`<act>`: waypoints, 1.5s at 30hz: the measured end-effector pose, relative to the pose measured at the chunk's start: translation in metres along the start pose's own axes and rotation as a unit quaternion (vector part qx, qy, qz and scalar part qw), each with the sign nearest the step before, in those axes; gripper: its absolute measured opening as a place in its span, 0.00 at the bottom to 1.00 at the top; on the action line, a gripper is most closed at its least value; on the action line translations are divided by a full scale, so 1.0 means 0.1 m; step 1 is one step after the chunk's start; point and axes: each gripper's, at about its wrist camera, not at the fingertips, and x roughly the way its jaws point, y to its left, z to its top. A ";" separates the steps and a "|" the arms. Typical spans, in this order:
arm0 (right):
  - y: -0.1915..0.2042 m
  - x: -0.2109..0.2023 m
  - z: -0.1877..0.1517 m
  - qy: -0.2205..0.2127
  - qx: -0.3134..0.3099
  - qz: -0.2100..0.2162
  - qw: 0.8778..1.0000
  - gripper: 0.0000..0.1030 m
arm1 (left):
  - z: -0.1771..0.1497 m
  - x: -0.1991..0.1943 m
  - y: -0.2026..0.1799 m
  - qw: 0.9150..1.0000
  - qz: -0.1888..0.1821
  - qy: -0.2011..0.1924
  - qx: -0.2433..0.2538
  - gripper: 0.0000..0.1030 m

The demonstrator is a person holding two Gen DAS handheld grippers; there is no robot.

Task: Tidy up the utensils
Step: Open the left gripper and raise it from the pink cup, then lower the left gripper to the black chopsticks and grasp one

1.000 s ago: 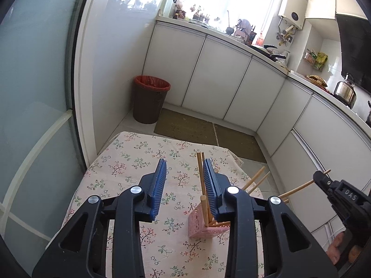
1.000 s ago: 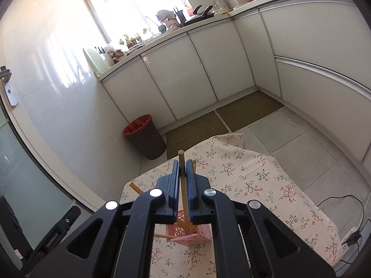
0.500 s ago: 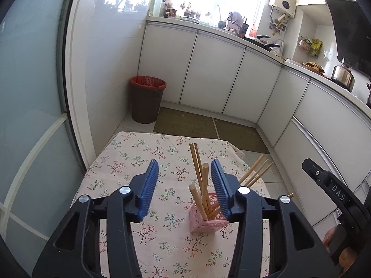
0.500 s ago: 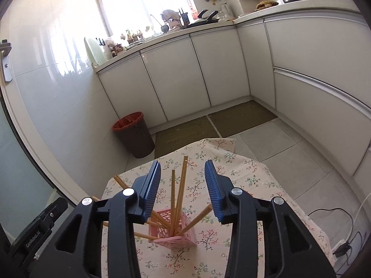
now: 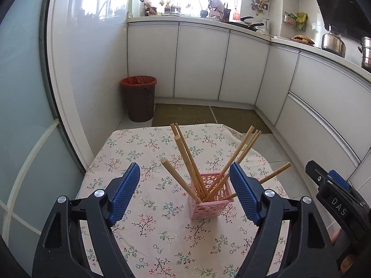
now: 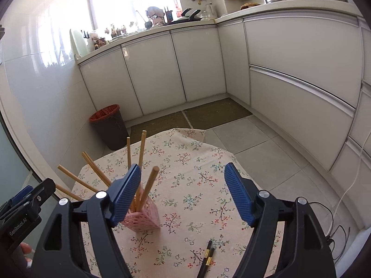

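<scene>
Fingers (image 5: 126, 192) of left gripper (image 5: 185, 192) wide apart, holding nothing; right gripper (image 6: 183, 192) likewise; wooden chopsticks (image 5: 190, 162) upright in pink holder (image 5: 212, 205) on table (image 5: 162, 243); black chopsticks (image 6: 206, 258) lying nearby.

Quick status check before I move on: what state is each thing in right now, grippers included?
Left gripper: open, empty.
Right gripper: open, empty.
Pink holder: upright on the tablecloth.
Wooden chopsticks: standing in the holder, leaning outward in different directions.
Black chopsticks: lying flat on the tablecloth, not in the holder.
Trash bin: uncovered, red liner in place.
</scene>
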 end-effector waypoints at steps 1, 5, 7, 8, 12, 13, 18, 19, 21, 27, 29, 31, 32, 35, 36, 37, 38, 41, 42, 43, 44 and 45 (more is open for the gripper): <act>-0.03 0.00 -0.01 0.002 0.004 -0.004 1.000 0.79 | -0.02 0.01 -0.02 1.000 -0.001 0.003 0.003 0.76; -0.18 0.01 -0.09 0.012 0.016 -0.015 1.000 0.88 | -0.09 0.01 -0.11 1.000 -0.004 0.010 0.015 0.83; -0.25 0.02 -0.13 0.019 0.020 -0.018 0.999 0.89 | -0.14 0.01 -0.17 1.000 -0.004 0.016 0.024 0.85; -0.28 0.02 -0.15 0.021 0.022 -0.020 0.999 0.90 | -0.16 0.02 -0.20 0.999 -0.005 0.019 0.029 0.86; -0.41 0.03 -0.24 0.030 0.030 -0.024 0.999 0.90 | -0.24 0.04 -0.29 0.999 -0.011 0.031 0.042 0.89; -0.44 0.03 -0.25 0.032 0.032 -0.024 0.999 0.91 | -0.26 0.04 -0.31 0.998 -0.012 0.032 0.047 0.90; -0.61 0.03 -0.37 0.047 0.049 -0.029 0.997 0.91 | -0.35 0.07 -0.41 0.997 -0.011 0.040 0.067 0.91; -0.64 0.03 -0.39 0.050 0.052 -0.030 0.997 0.91 | -0.37 0.07 -0.43 0.997 -0.010 0.042 0.070 0.92; -0.72 0.02 -0.44 0.055 0.057 -0.032 0.996 0.91 | -0.41 0.09 -0.48 0.996 -0.009 0.046 0.079 0.92; -1.02 0.07 -0.71 0.083 0.072 -0.040 0.993 0.93 | -0.58 0.18 -0.65 0.991 -0.012 0.069 0.112 0.93; -1.11 0.11 -0.84 0.097 0.073 -0.044 0.992 0.93 | -0.65 0.22 -0.73 0.989 -0.014 0.078 0.127 0.93; -1.22 0.13 -0.96 0.108 0.072 -0.051 0.990 0.93 | -0.72 0.26 -0.81 0.986 -0.017 0.089 0.140 0.93; -1.27 0.14 -1.01 0.110 0.072 -0.055 0.990 0.93 | -0.76 0.28 -0.85 0.985 -0.018 0.095 0.147 0.93; -1.40 0.13 -1.14 0.115 0.077 -0.061 0.989 0.93 | -0.86 0.34 -0.96 0.980 -0.020 0.108 0.168 0.93; -1.44 0.13 -1.17 0.113 0.078 -0.063 0.988 0.93 | -0.90 0.36 -1.00 0.978 -0.021 0.113 0.175 0.93; -1.47 0.11 -1.19 0.111 0.078 -0.066 0.989 0.93 | -0.94 0.38 -1.03 0.976 -0.024 0.119 0.180 0.93; -1.49 0.10 -1.20 0.107 0.077 -0.069 0.989 0.93 | -0.97 0.41 -1.06 0.974 -0.028 0.127 0.183 0.93; -1.55 0.03 -1.21 0.091 0.071 -0.078 0.990 0.93 | -1.08 0.53 -1.15 0.968 -0.052 0.166 0.181 0.93; -1.56 0.00 -1.22 0.085 0.069 -0.081 0.991 0.93 | -1.12 0.58 -1.17 0.965 -0.061 0.182 0.177 0.93; -1.58 -0.02 -1.23 0.079 0.066 -0.084 0.991 0.93 | -1.15 0.63 -1.20 0.962 -0.070 0.198 0.172 0.93; -1.60 -0.05 -1.24 0.075 0.062 -0.087 0.991 0.93 | -1.18 0.68 -1.23 0.960 -0.078 0.212 0.168 0.93; -1.63 -0.06 -1.24 0.071 0.058 -0.092 0.992 0.93 | -1.21 0.73 -1.25 0.957 -0.084 0.226 0.164 0.93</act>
